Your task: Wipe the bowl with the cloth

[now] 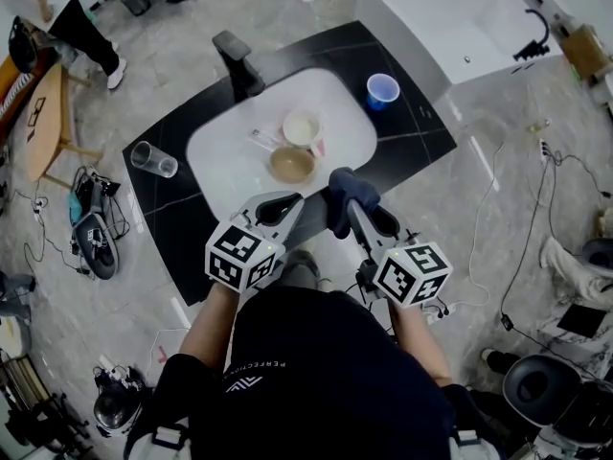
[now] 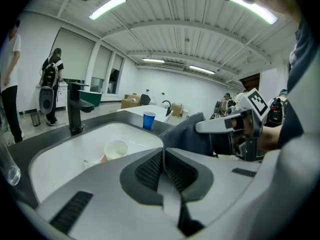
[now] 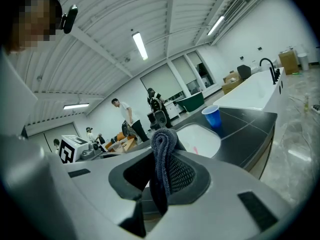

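Observation:
A brown bowl (image 1: 292, 165) sits in the white sink (image 1: 220, 151), beside a white cup (image 1: 303, 128). The dark blue cloth (image 1: 350, 192) hangs at the sink's near rim, pinched in my right gripper (image 1: 349, 207). In the right gripper view the cloth (image 3: 163, 154) stands folded between the jaws of that gripper (image 3: 160, 171). My left gripper (image 1: 283, 202) is just left of it, near the bowl's near side, shut and empty. In the left gripper view its jaws (image 2: 163, 163) meet with nothing between them; they hide the bowl, and the cup (image 2: 116, 149) shows past them.
A black faucet (image 1: 237, 60) stands at the sink's far left. A blue cup (image 1: 382, 90) stands on the black counter (image 1: 421, 127) at the far right. A clear glass (image 1: 153, 159) lies on the counter at the left. People stand farther off in the room.

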`<action>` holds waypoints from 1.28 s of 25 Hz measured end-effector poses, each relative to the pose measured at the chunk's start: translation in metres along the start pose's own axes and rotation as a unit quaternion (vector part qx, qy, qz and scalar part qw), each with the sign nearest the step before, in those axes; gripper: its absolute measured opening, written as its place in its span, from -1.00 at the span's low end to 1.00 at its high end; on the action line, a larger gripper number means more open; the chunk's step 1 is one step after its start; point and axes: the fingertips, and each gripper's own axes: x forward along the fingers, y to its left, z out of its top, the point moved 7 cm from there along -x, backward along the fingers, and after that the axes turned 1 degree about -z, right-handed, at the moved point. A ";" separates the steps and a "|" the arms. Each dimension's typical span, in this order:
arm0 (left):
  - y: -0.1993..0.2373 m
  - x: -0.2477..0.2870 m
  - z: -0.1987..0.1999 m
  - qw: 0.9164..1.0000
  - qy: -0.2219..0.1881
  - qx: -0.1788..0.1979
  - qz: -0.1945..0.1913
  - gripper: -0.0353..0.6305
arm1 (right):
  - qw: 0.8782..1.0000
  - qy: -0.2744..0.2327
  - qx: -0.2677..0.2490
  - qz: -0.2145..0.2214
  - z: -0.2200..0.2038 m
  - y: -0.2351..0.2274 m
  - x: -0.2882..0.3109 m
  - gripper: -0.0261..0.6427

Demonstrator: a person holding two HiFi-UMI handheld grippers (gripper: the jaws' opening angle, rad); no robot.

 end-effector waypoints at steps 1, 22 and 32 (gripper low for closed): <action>0.003 0.002 0.001 1.000 0.005 0.003 -0.001 -0.84 | 1.000 0.001 0.002 -0.001 0.002 -0.002 0.004 -0.68; 0.090 0.029 -0.018 0.996 0.076 -0.010 -0.040 -0.75 | 0.999 0.051 0.012 -0.017 0.032 -0.014 0.088 -0.68; 0.099 0.056 -0.028 0.989 0.141 0.028 -0.021 -0.56 | 0.995 0.088 0.000 0.043 0.048 -0.034 0.118 -0.68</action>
